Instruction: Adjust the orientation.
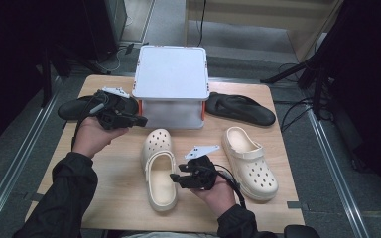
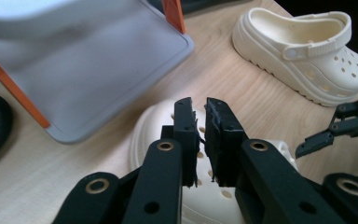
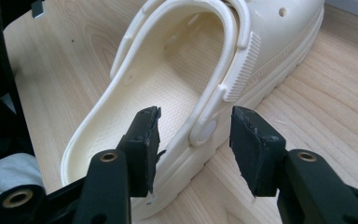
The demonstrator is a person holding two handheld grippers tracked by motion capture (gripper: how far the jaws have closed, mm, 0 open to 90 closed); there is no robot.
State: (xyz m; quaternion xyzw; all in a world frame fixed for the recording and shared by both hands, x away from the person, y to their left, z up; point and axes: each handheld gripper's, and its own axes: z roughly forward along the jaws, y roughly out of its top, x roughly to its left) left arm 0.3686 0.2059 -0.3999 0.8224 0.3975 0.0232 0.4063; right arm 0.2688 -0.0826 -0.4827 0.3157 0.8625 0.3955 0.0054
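Cream clog (image 1: 159,169) lain toward the tabletop's (image 1: 114,198) near edge, its side wall and strap rivet straddled by the right gripper (image 3: 195,140), jaws parted wide, seen close in its own view, left gripper (image 2: 200,140) held nearly closed above the toe, grey bin (image 1: 171,84) at the far edge.

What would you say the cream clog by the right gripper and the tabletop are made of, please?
The cream clog looks like moulded foam resin with a matte finish: one-piece body, ribbed strap edge, stippled footbed. The tabletop looks like pale wood or a wood-look laminate, smooth and satin, with visible grain lines; which of the two I cannot tell.
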